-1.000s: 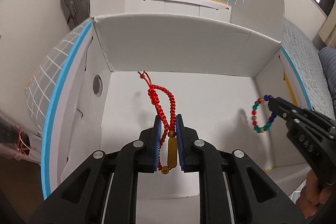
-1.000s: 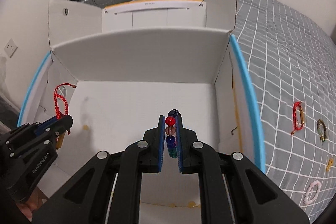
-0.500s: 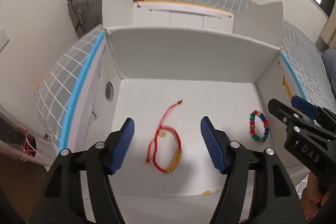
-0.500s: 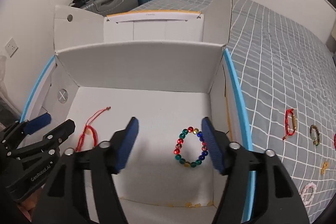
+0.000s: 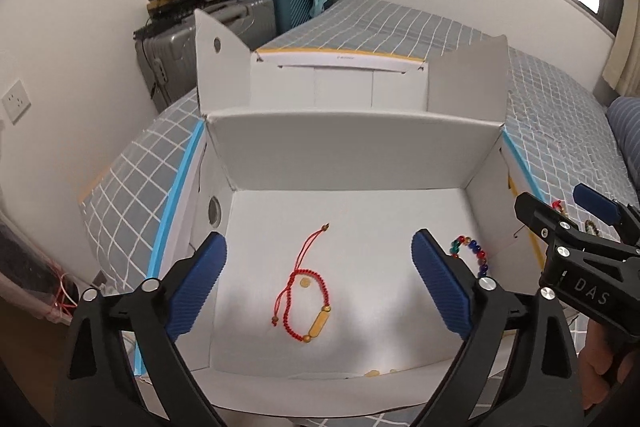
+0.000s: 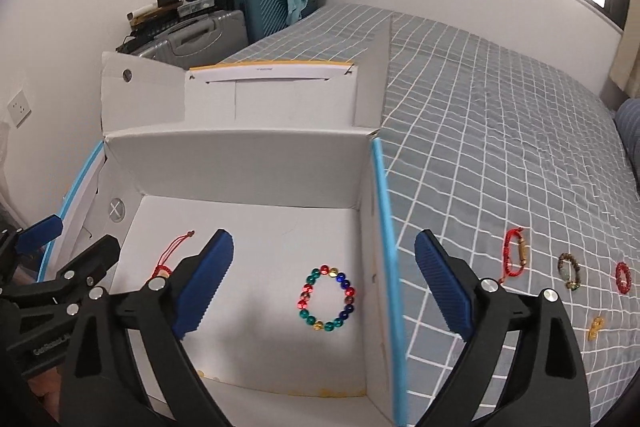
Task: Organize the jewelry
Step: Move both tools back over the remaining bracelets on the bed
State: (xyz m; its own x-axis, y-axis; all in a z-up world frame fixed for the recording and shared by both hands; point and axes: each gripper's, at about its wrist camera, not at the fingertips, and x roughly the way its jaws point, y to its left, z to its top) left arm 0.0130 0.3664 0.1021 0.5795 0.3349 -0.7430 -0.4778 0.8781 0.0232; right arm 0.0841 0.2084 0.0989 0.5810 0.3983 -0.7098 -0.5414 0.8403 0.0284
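Observation:
A red cord bracelet (image 5: 306,301) with a gold tube bead lies on the floor of the open white box (image 5: 352,143). A multicoloured bead bracelet (image 6: 327,298) lies in the same box (image 6: 240,163), near its right wall; it also shows in the left wrist view (image 5: 472,255). My left gripper (image 5: 318,289) is open and empty above the red bracelet. My right gripper (image 6: 324,287) is open and empty above the bead bracelet. Each gripper shows at the edge of the other's view.
The box sits on a grey checked bed (image 6: 500,131). Several more pieces lie on the bed right of the box: a red cord bracelet (image 6: 514,257), a brown bead bracelet (image 6: 568,271), a red bead ring (image 6: 623,277), a gold piece (image 6: 595,327). Suitcases (image 6: 224,23) stand behind.
Both grippers opened and let go: the red bracelet and the bead bracelet dropped to the box floor. Both grippers have since drawn back and up from the box.

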